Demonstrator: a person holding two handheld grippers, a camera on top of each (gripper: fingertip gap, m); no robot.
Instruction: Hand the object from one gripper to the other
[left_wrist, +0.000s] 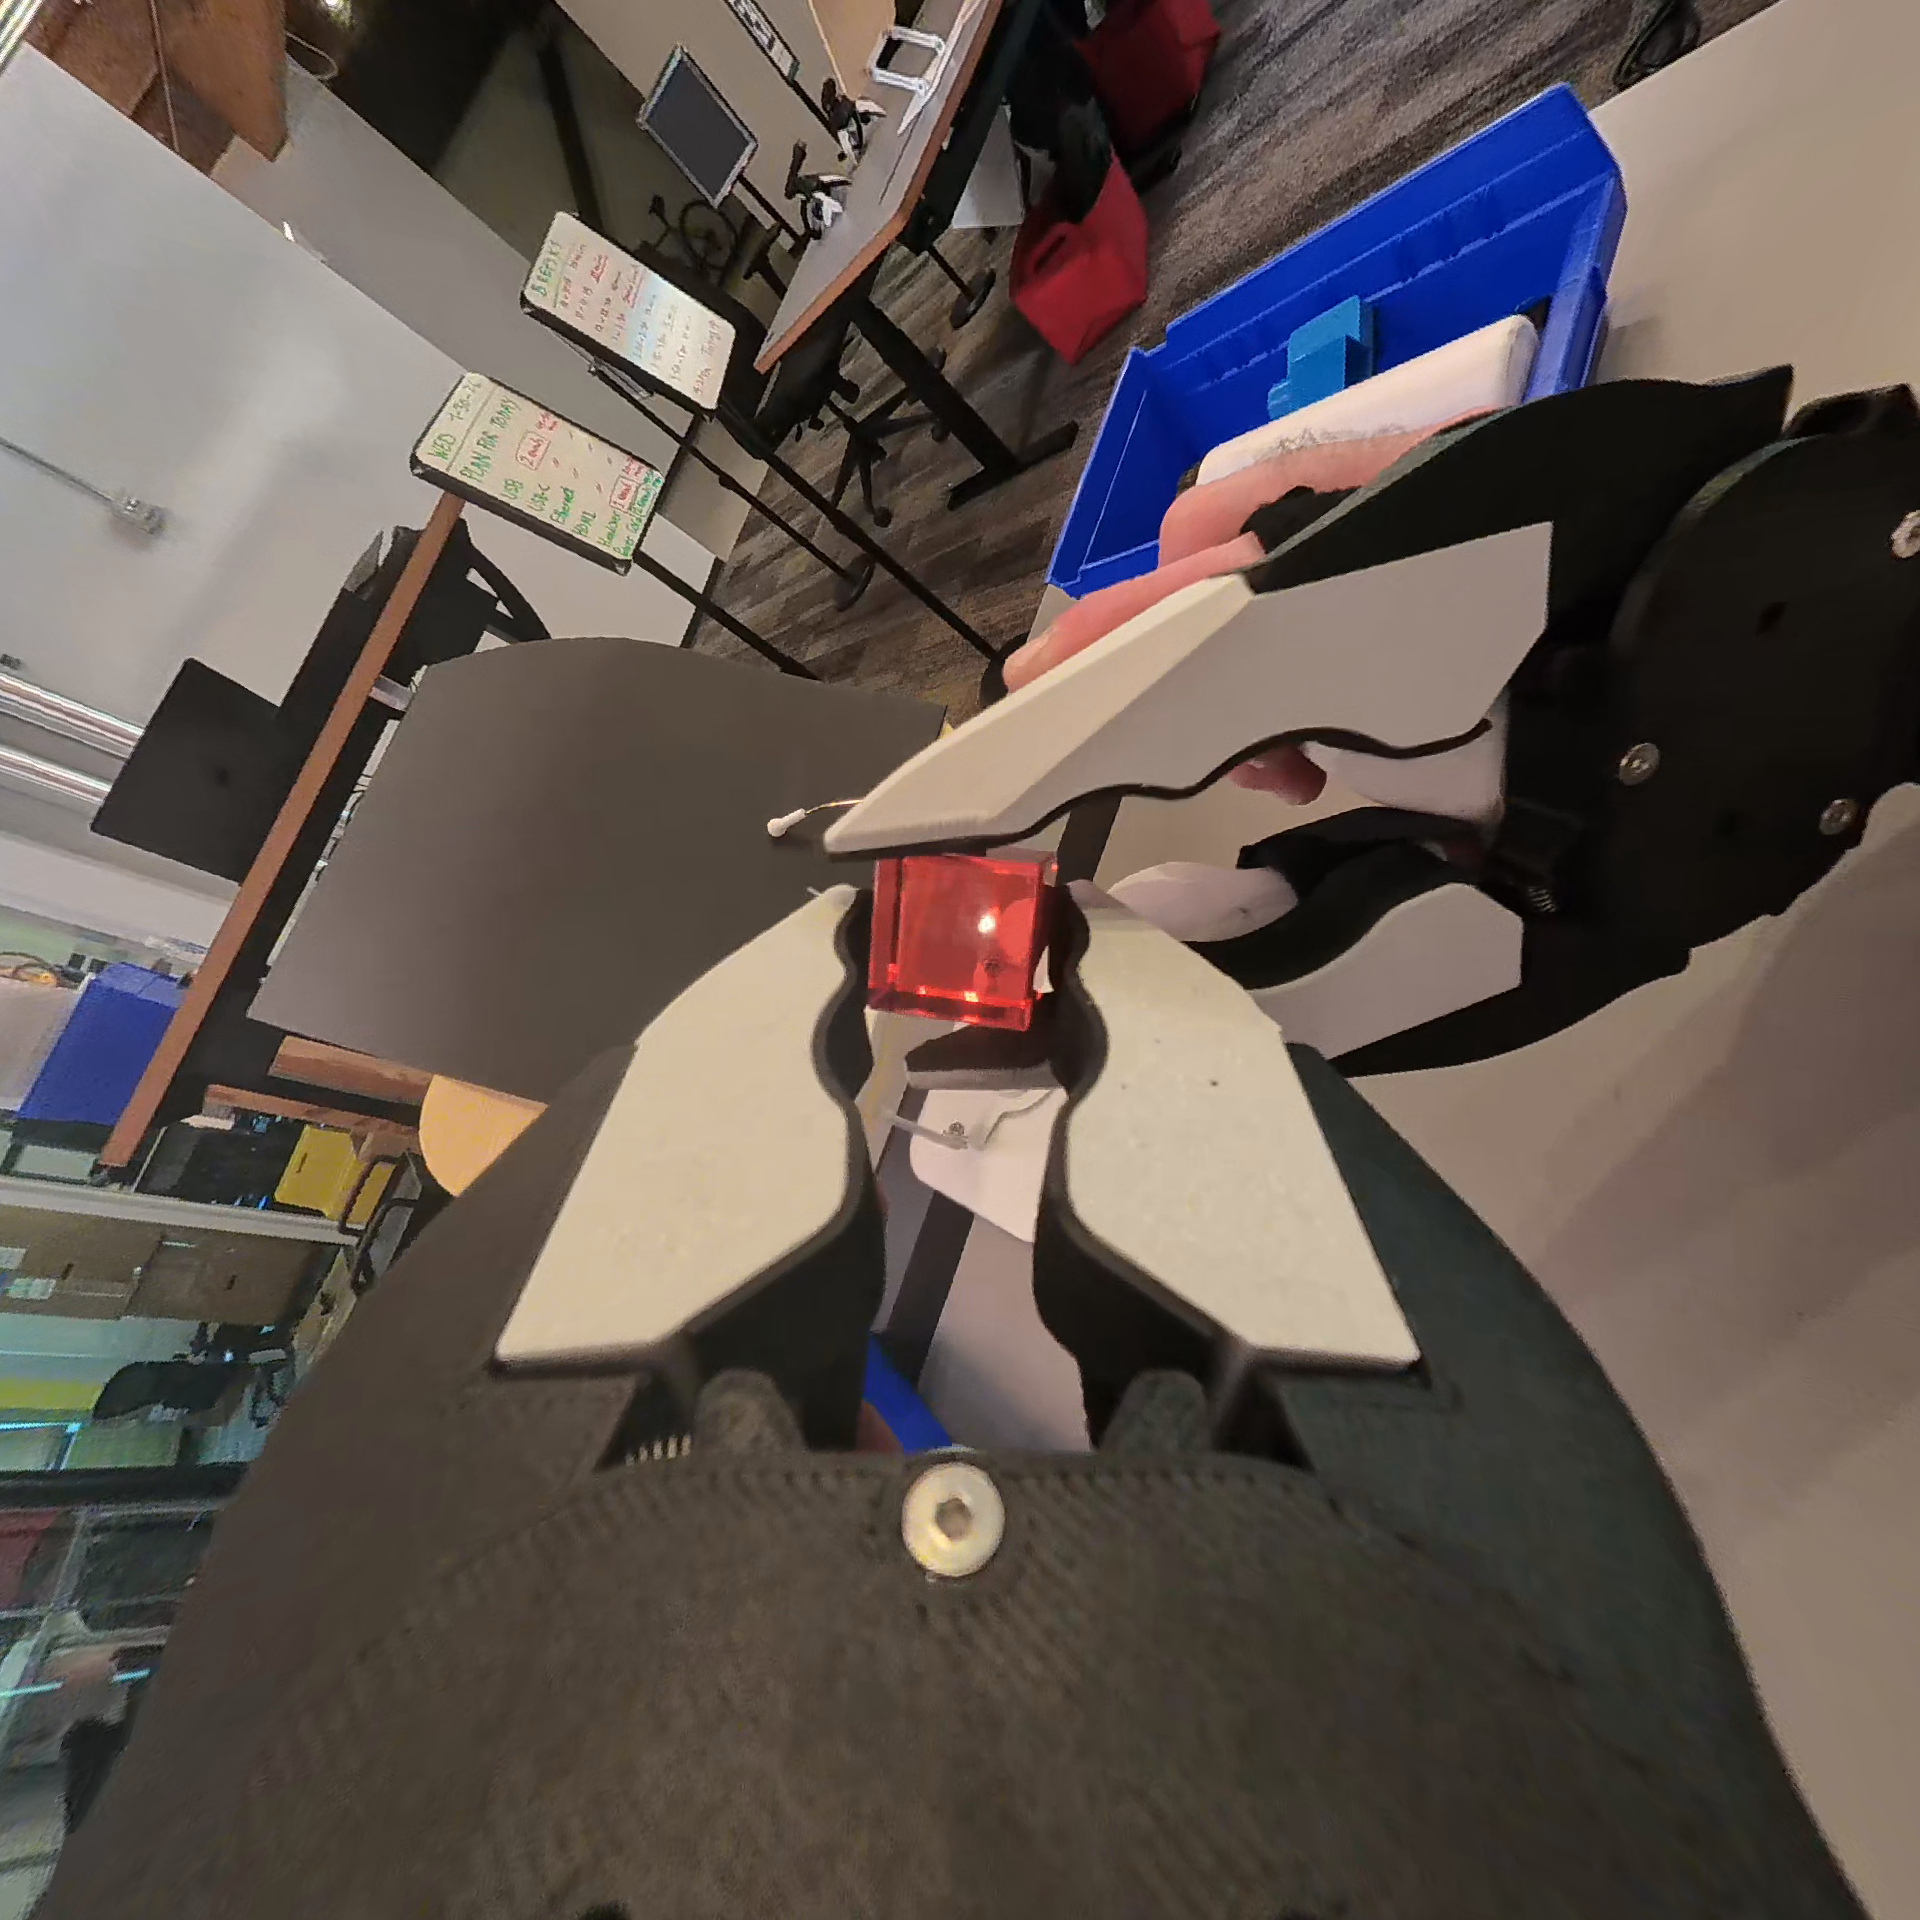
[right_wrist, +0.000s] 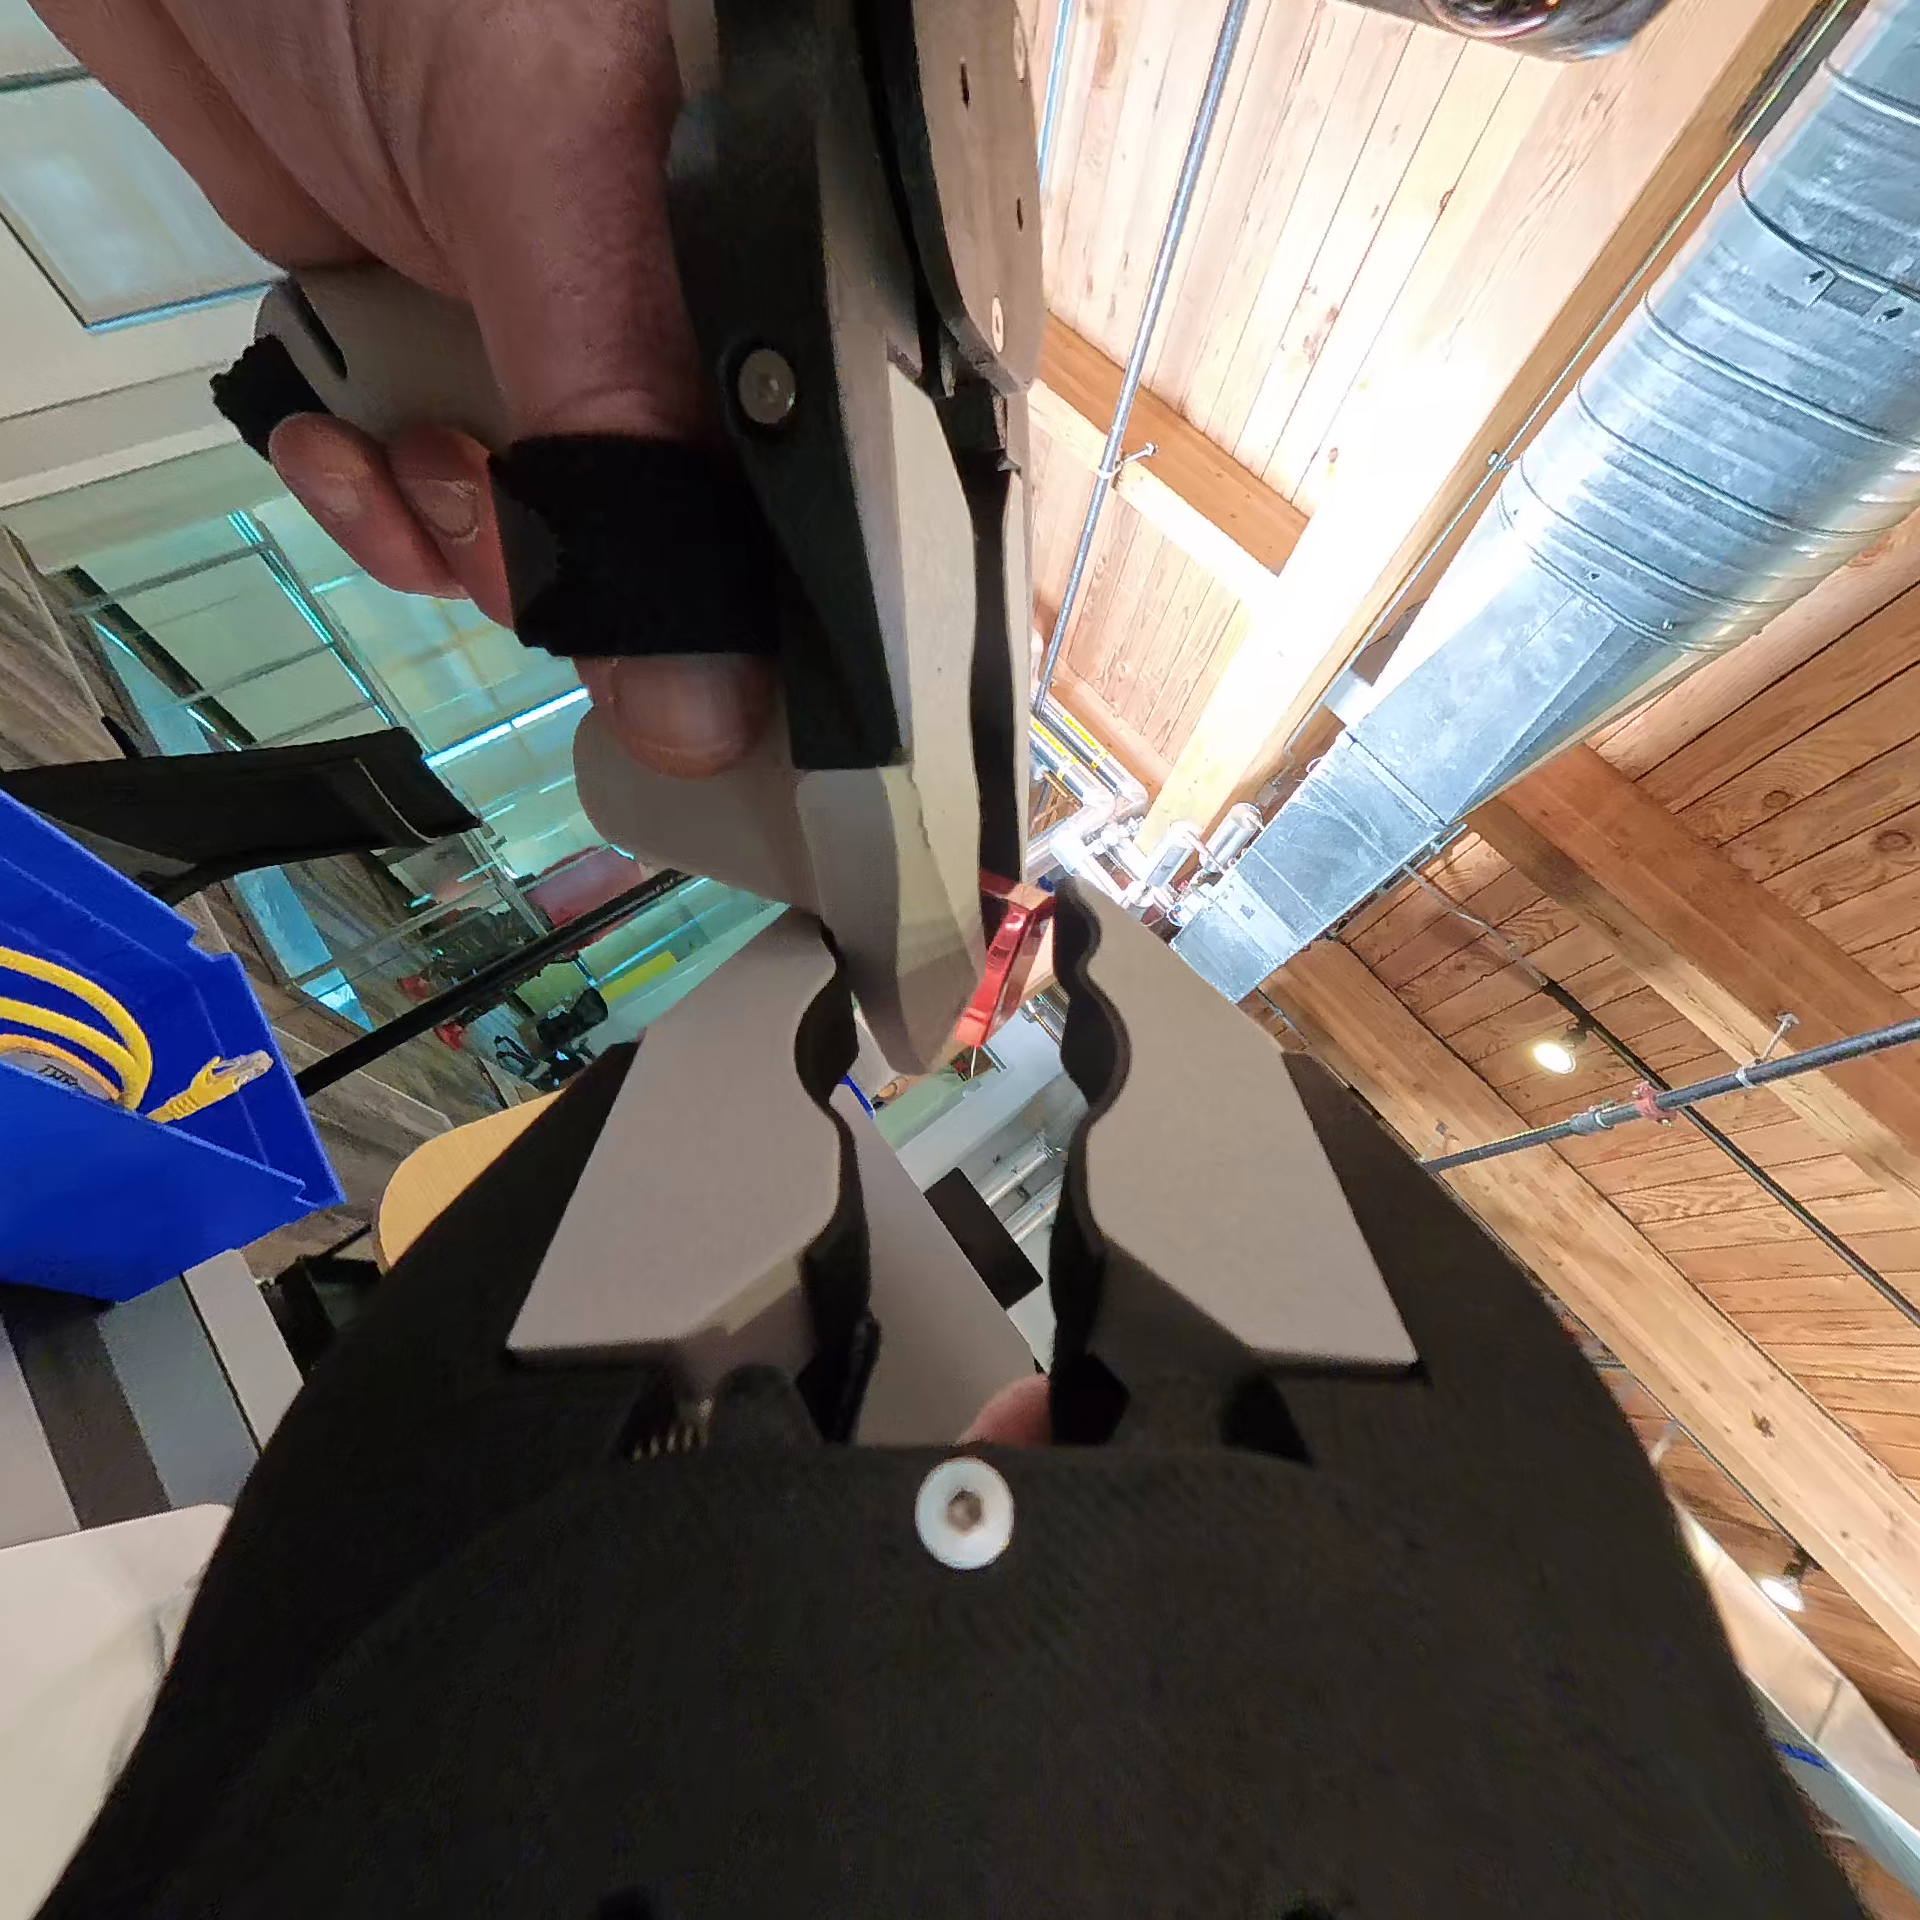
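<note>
Handover, mid-air, above the counter (left_wrist: 1714, 1195).

- Cube (left_wrist: 956, 940): red, clear, held off the counter at the meeting point of the 2 grippers. Only a red sliver (right_wrist: 1006, 961) is seen in the right wrist view; the rest is hidden by a finger of the left gripper.
- Left gripper (left_wrist: 961, 935): fingers closed to cube width, 1 on each side face, cube pinched at the very tips. Tip hold judged deliberate: the top and bottom faces are left free for the other gripper.
- Right gripper (right_wrist: 945, 935): brought in crosswise to the left, so the 2 pairs of fingers do not collide. Fingers parted to about cube width and set around the cube. The upper finger (left_wrist: 1091, 727) is laid on the cube's top face; the lower fingertip is hidden behind the cube and the left gripper, so a firm clamp cannot be confirmed.
- Hand (right_wrist: 499, 208) is strapped to the left gripper's handle.
- Blue bin (left_wrist: 1455, 208) is well apart and not involved.

Judgement: transfer half done, weight carried by the left gripper. Release should be held back until the right clamp is sure; the smooth faces may slip.
</note>
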